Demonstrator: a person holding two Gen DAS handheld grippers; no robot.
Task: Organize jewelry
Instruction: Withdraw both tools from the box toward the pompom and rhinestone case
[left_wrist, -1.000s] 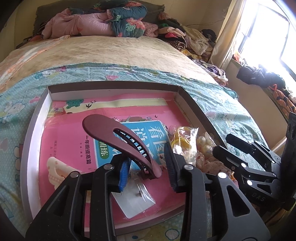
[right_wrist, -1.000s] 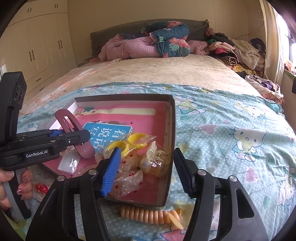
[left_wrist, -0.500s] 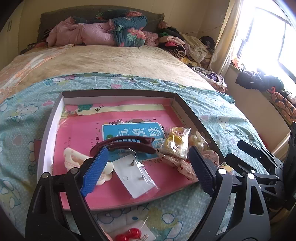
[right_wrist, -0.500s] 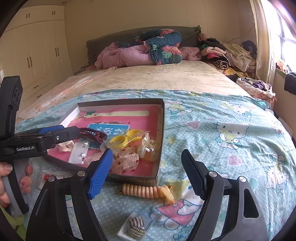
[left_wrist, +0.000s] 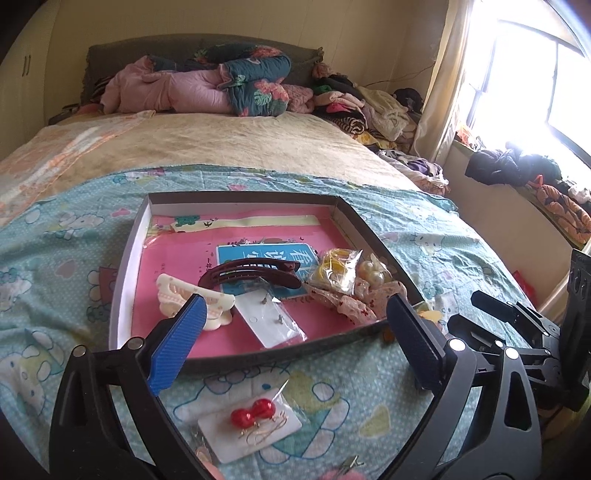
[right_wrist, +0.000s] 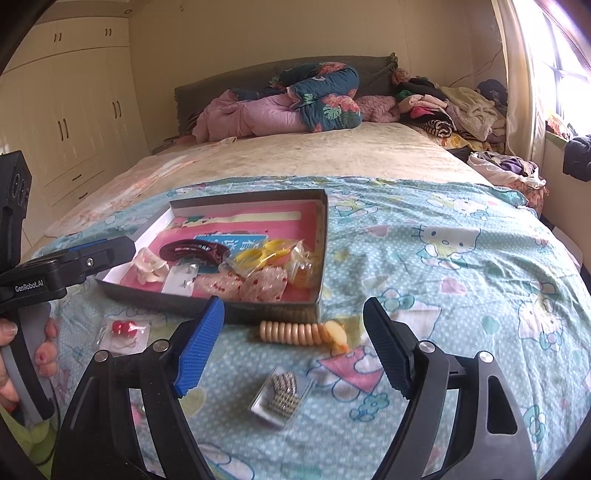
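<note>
A shallow box (left_wrist: 236, 358) with a pink lining lies on the bedspread. In it are a maroon hair clip (left_wrist: 251, 275), a cream claw clip (left_wrist: 192, 295), a bagged pair of studs (left_wrist: 273, 323), yellow rings (left_wrist: 334, 266), pearls (left_wrist: 373, 271) and a floral scrunchie (left_wrist: 354, 302). My left gripper (left_wrist: 295, 306) hovers in front of the box, its jaws opening, with nothing between them. Red bead earrings (left_wrist: 255, 410) on a card lie below it. My right gripper (right_wrist: 293, 306) is open over a peach coil hair tie (right_wrist: 295, 332) and a bagged silver bead piece (right_wrist: 282, 395).
Folded quilts (right_wrist: 295, 99) and a heap of clothes (right_wrist: 443, 107) fill the head of the bed. A window ledge (left_wrist: 535, 177) with dark clothes runs on the right, wardrobes (right_wrist: 74, 110) on the left. A person's hand (right_wrist: 40, 354) holds the left gripper's handle.
The left gripper let go of the maroon hair clip, which now lies flat in the box, and its jaws spread wide. Both grippers drew back from the box and rose a little.
</note>
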